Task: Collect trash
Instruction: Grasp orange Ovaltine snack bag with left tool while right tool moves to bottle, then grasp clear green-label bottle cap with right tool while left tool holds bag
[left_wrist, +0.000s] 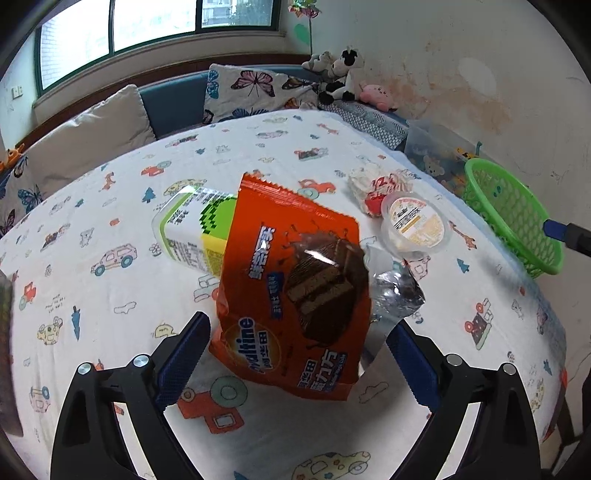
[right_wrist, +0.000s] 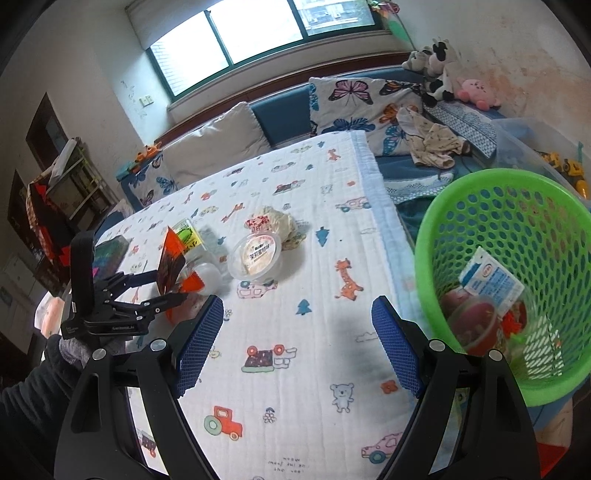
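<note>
An orange Ovaltine snack bag stands on the patterned table cover, between the open fingers of my left gripper; the pads do not press it. It also shows edge-on in the right wrist view. Behind it lies a green-and-white carton. A clear plastic cup with a label lid and a crumpled wrapper lie further right. My right gripper is open and empty beside the green basket, which holds several wrappers.
The basket stands at the table's right edge. A sofa with butterfly cushions and plush toys lies behind the table. A clear bin of toys sits right of the basket.
</note>
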